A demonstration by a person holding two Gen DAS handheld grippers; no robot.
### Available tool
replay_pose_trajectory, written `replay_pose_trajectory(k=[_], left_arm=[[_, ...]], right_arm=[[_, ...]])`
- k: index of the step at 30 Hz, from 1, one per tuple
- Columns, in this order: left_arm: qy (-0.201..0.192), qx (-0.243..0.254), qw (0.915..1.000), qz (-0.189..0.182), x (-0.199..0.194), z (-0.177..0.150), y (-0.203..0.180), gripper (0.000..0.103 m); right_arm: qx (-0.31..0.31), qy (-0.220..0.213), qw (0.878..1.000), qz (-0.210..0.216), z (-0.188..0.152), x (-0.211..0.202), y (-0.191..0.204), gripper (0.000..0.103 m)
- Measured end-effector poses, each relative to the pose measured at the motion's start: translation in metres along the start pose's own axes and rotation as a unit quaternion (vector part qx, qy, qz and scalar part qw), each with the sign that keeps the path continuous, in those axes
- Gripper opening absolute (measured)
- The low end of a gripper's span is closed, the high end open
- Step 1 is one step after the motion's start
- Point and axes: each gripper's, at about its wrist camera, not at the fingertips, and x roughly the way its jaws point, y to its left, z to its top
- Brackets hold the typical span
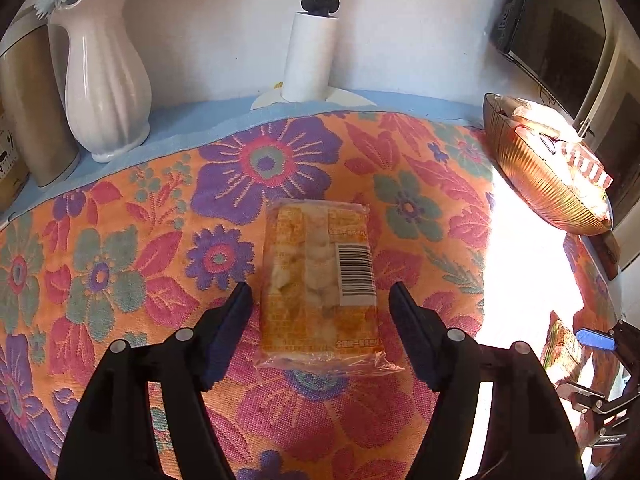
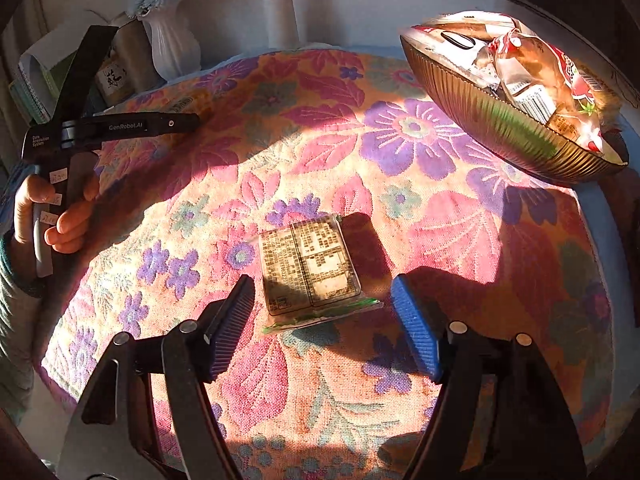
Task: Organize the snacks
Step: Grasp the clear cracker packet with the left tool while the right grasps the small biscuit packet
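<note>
We are holding both the left gripper (image 1: 318, 294) and right gripper (image 2: 322, 292) with fingers wide, each straddling a snack packet (image 1: 318, 280) lying flat on the tabletop (image 1: 120, 240), next closing, then carrying toward the far bowl (image 2: 480, 128).

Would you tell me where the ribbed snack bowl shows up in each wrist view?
Left wrist: ribbed snack bowl at the right edge, in glare.
Right wrist: bowl at upper right, filled with packets.
Shared landmark: the white vase, at the left in both.
</note>
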Motion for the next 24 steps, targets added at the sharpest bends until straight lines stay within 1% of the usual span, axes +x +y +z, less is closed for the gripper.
replay_pose_trajectory(k=[1,2,3,5,6,7,9,11,12,14,15,18,20,22,24], left_arm=[[0.001,0.003,1.0000,0.001,0.001,0.000,-0.001,0.067],[0.001,0.007,1.0000,0.002,0.001,0.000,-0.002,0.062],[0.002,0.014,0.9999,0.002,0.003,0.000,-0.005,0.060],[0.004,0.026,0.9996,0.014,0.004,-0.001,-0.011,0.058],[0.005,0.030,0.9993,0.023,0.005,-0.001,-0.013,0.055],[0.004,0.034,0.9989,0.033,0.006,-0.001,-0.015,0.052],[0.000,0.040,0.9982,0.045,0.005,-0.001,-0.020,0.048],[0.000,0.040,0.9980,0.049,0.000,-0.003,-0.022,0.045],[0.001,0.031,0.9987,0.041,-0.005,-0.005,-0.022,0.045],[-0.001,0.004,0.9999,0.015,-0.021,-0.016,-0.020,0.045],[-0.005,-0.002,0.9999,0.011,-0.030,-0.025,-0.019,0.045],[-0.010,-0.011,0.9992,0.036,-0.054,-0.053,-0.021,0.045],[-0.003,-0.028,0.9984,0.049,-0.063,-0.072,-0.020,0.045],[0.004,-0.043,0.9971,0.062,-0.068,-0.089,-0.020,0.046],[-0.002,-0.042,0.9960,0.078,-0.073,-0.101,-0.020,0.046]], right_arm=[[-0.005,-0.003,1.000,-0.001,-0.001,-0.001,0.002,0.073],[-0.009,-0.004,1.000,-0.006,-0.002,-0.002,0.004,0.074],[-0.013,-0.004,1.000,-0.011,-0.002,0.000,0.007,0.074],[-0.017,-0.006,1.000,-0.021,0.000,0.006,0.014,0.075],[-0.016,-0.008,1.000,-0.026,0.003,0.009,0.015,0.073],[-0.013,-0.010,0.999,-0.031,0.004,0.010,0.016,0.063],[-0.007,-0.017,0.999,-0.051,0.005,0.008,0.018,0.054],[-0.001,-0.019,0.998,-0.063,0.006,0.006,0.022,0.050],[0.001,-0.020,0.998,-0.057,0.007,0.005,0.024,0.048],[0.005,-0.026,0.999,-0.033,0.009,0.002,0.029,0.048],[0.004,-0.029,0.999,-0.022,0.011,0.002,0.032,0.048],[-0.006,-0.039,0.999,-0.007,0.016,-0.003,0.044,0.048],[-0.015,-0.046,0.999,-0.001,0.017,-0.006,0.050,0.049],[-0.016,-0.048,0.999,-0.009,0.014,-0.005,0.051,0.055],[-0.013,-0.043,0.999,-0.006,0.008,-0.004,0.047,0.057]])
